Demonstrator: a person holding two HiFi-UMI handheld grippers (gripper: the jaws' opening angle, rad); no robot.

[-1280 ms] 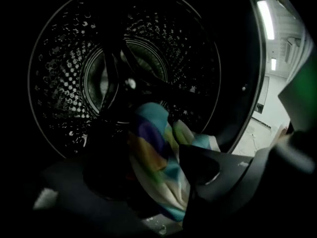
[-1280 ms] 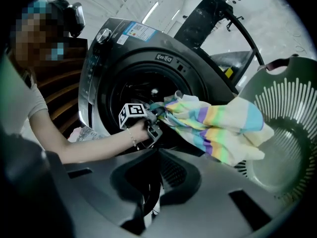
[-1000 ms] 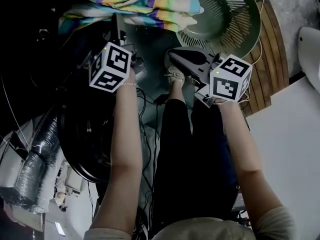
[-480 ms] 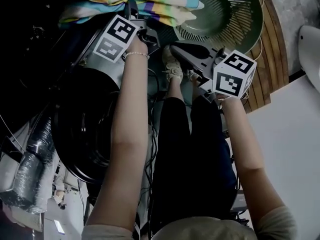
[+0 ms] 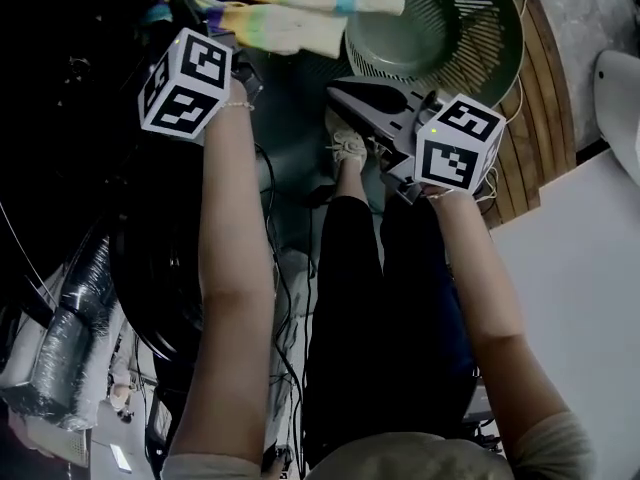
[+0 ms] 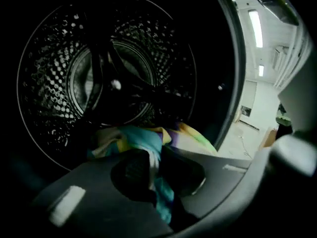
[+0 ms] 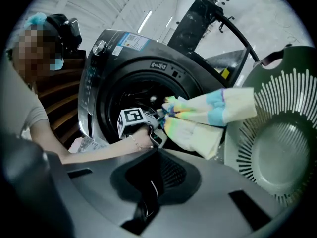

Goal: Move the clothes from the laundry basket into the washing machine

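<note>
Left gripper (image 6: 154, 180): jaws have just been closing and now clamp one edge of the striped cloth (image 5: 300, 8), which hangs between laundry basket (image 5: 470, 28) and washing machine drum (image 6: 74, 83). Right gripper (image 7: 148, 202): jaws together, empty. The cloth looks light, limp and unbreakable. An edge pinch should do, though the trailing end may drag.

Head view: mounted on my head, facing steeply down over my own arms and legs, with the laundry basket (image 5: 480, 18) at the top edge.

Left gripper view: looks along its jaws, very close, straight into the washing machine (image 6: 54, 83) drum.

Right gripper view: sits low beside the basket and faces across at the machine's front.

All three views share the striped cloth (image 7: 208, 113).
</note>
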